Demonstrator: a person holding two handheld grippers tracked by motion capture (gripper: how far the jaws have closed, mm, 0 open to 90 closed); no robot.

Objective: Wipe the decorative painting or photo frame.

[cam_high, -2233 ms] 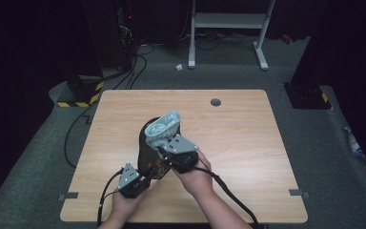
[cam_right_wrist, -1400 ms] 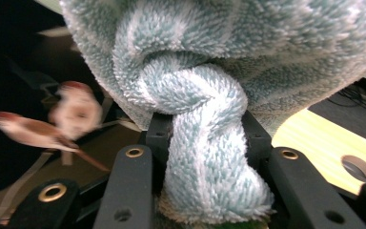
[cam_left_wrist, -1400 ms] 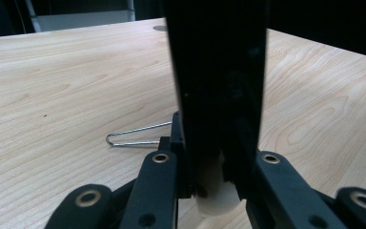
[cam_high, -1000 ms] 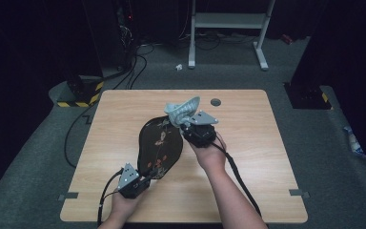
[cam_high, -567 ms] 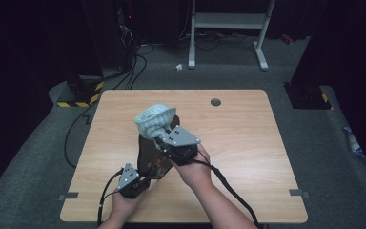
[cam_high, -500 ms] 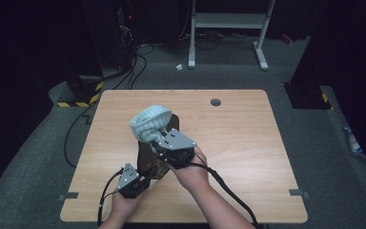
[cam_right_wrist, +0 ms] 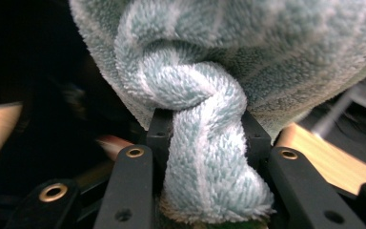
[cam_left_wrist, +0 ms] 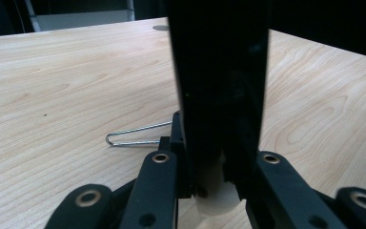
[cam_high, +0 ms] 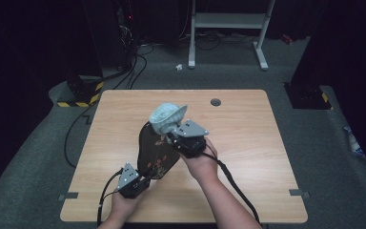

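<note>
The right gripper (cam_high: 171, 135) clamps the pale blue towel (cam_high: 167, 116), bunched just beyond its jaws, while the left gripper (cam_high: 142, 180) pinches the dark tray's (cam_high: 155, 150) near edge.

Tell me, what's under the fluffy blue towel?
Under the bunched towel is the top of a dark oval tray, tilted up off the wooden table. The right gripper pinches the towel's twisted end. The towel covers the tray's top edge, so that part can't be seen.
</note>
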